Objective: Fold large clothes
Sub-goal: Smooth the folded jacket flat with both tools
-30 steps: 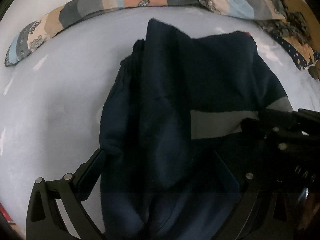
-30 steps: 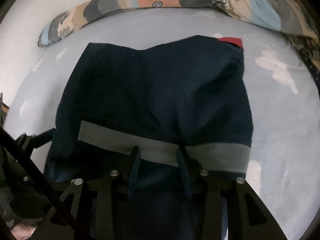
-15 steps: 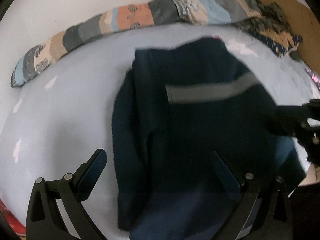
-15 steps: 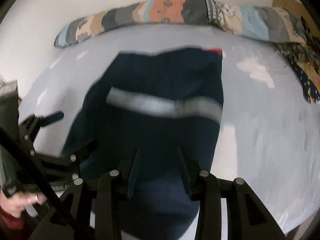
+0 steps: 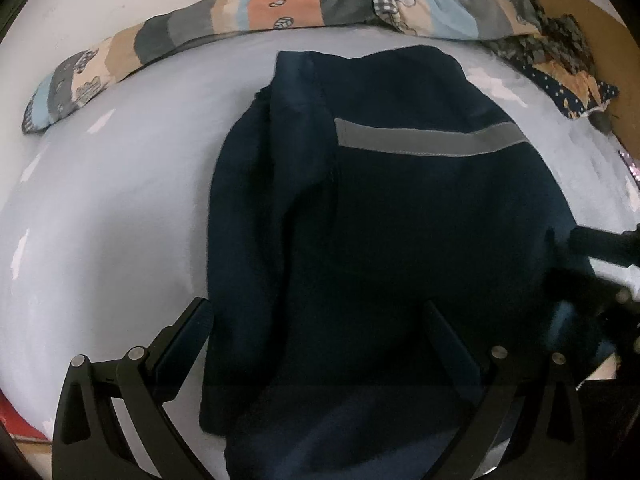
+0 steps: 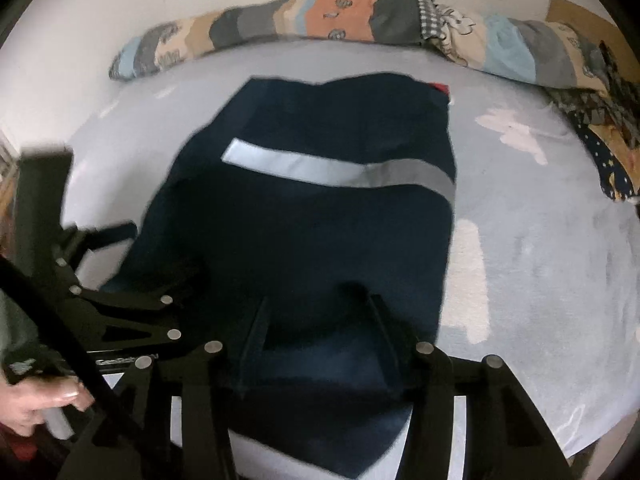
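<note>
In the left wrist view, a long patchwork quilt [image 5: 280, 12] lay bunched along the far edge of the bed [image 5: 100, 208], against the white wall. The pale blue sheet carried a dark navy garment [image 5: 380, 220], folded and lying flat in the middle of the bed, with a grey reflective stripe [image 5: 428, 140] running across its upper part. A narrower fold of the same cloth lay along its left side. The left gripper [image 5: 316, 332] hung over the near end of the garment, its jaws spread wide: one finger sat over the sheet just beside the cloth's left edge, the other over the cloth itself, and nothing was pinched between them. At the right edge a brown board [image 5: 560, 12] stood behind a small heap of patterned cloth [image 5: 560, 64].

In the right wrist view, a hand [image 6: 36, 404] at the lower left held the other tool's handle. The right gripper [image 6: 316, 320] was over the garment's near hem, jaws parted with navy cloth lying between the fingers; whether they gripped it could not be told. A small red tag [image 6: 440, 89] showed at the garment's far right corner.
</note>
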